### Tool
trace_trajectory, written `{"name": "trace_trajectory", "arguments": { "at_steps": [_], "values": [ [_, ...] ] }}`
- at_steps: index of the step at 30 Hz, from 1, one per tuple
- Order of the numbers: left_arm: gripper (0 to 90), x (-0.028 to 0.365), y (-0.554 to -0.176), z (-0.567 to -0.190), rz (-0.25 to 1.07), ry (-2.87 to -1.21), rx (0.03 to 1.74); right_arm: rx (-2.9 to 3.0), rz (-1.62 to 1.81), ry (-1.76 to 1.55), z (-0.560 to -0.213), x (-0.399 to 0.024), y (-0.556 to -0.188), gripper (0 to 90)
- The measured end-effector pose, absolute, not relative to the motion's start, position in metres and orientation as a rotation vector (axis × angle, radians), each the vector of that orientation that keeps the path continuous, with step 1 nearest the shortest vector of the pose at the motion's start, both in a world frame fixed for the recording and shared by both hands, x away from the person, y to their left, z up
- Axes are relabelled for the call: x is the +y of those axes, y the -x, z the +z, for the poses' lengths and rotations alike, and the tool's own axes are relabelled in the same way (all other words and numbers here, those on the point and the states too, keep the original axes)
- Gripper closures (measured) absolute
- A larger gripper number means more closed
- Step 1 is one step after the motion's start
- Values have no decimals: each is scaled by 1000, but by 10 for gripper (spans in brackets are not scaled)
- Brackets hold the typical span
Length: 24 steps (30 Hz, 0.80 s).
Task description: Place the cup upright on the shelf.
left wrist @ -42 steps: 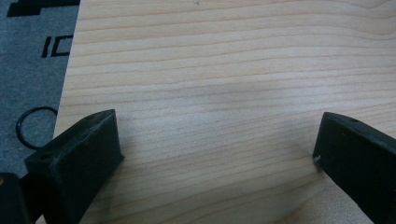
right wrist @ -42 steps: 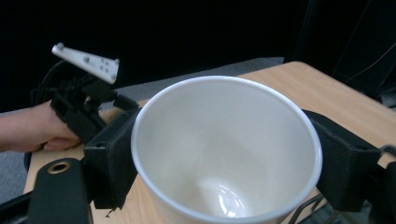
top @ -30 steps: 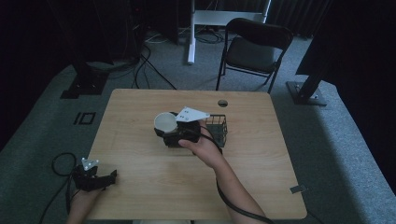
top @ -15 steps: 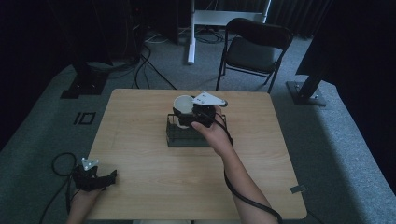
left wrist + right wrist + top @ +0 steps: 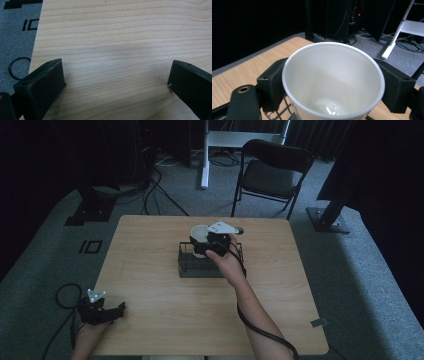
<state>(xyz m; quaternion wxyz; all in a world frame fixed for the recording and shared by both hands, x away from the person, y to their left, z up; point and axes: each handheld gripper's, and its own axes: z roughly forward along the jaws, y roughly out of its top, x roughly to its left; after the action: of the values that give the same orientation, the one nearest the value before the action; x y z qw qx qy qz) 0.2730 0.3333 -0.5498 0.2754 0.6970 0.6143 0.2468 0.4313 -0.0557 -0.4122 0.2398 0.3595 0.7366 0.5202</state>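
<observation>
Right now my right gripper (image 5: pixel 204 241) pinches the white cup (image 5: pixel 333 82) btwn both jaws, upright, mouth up, over the wire basket (image 5: pixel 192 266). Left gripper (image 5: pixel 117 82) spread wide, holding nothing.

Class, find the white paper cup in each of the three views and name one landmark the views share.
High view: white paper cup centre, above the black wire basket, in the right gripper.
Left gripper view: not in it.
Right gripper view: centre, between the jaws.
Shared landmark: light wooden table.

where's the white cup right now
In the high view the white cup is gripped by the right tool, over the back of the wire basket near the table's middle.
</observation>
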Motion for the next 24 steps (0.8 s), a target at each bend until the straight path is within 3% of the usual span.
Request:
{"name": "trace_trajectory", "arguments": {
  "at_steps": [24],
  "values": [
    [10,333,-273,-550,663,-1873,1651,2058,1351,-1038,-453,-55,-442,192]
  ]
}}
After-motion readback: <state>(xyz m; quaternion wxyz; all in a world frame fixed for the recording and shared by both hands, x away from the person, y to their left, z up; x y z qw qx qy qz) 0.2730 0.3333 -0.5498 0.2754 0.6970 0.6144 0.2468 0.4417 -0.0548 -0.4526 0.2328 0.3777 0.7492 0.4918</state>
